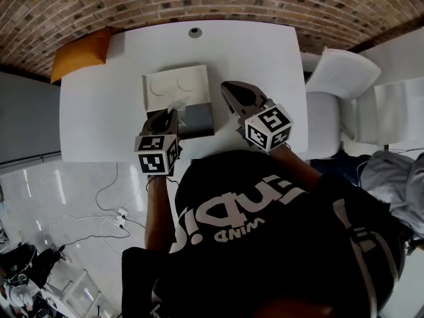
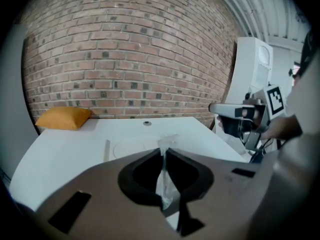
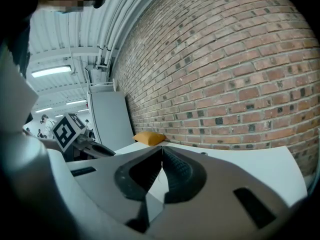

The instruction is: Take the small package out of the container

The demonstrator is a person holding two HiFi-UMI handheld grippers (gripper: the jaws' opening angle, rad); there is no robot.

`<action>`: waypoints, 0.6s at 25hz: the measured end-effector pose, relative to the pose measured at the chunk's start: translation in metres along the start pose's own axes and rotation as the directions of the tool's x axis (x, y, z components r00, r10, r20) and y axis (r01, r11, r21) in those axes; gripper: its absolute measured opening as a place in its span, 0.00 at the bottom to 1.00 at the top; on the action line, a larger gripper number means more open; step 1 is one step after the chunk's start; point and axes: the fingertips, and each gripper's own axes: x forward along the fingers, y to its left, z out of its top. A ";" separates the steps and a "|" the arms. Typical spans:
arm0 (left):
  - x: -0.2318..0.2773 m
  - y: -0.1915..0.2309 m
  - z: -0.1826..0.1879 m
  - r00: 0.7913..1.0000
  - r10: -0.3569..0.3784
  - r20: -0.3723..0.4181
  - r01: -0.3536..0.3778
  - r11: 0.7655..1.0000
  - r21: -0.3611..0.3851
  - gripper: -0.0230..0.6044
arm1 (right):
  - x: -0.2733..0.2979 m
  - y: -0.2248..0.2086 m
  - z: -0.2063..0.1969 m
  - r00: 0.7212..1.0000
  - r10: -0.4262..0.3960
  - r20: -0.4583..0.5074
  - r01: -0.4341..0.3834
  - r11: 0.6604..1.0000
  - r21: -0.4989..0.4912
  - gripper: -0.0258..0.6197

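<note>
A small clear plastic package [image 2: 165,183] is pinched between the jaws of my left gripper [image 2: 164,152], its crumpled top poking out above the tips. In the head view the left gripper [image 1: 173,114] hovers over the near left corner of the grey container [image 1: 199,119], with the package [image 1: 177,104] at its tips. The container's white lid [image 1: 177,86] lies folded open behind it. My right gripper [image 1: 226,86] hangs just right of the container, jaws shut and empty. In its own view the right gripper [image 3: 161,148] has its pads together with nothing between them.
The container sits mid-way on a white table [image 1: 265,58] with a cable hole [image 1: 194,32] at the far edge. An orange cushion [image 1: 83,53] lies at the far left corner. White chairs [image 1: 344,78] stand to the right. A brick wall runs behind.
</note>
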 end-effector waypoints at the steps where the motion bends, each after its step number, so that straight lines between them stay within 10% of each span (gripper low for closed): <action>1: -0.003 0.000 0.003 1.000 0.002 0.015 -0.002 1.000 -0.005 0.09 | 0.000 0.000 0.000 1.000 0.001 0.000 -0.001 1.000 0.000 0.04; 15: -0.039 0.004 0.052 0.957 0.066 0.283 -0.066 0.998 -0.009 0.09 | -0.001 0.000 -0.003 1.000 -0.004 0.002 0.004 1.000 0.000 0.04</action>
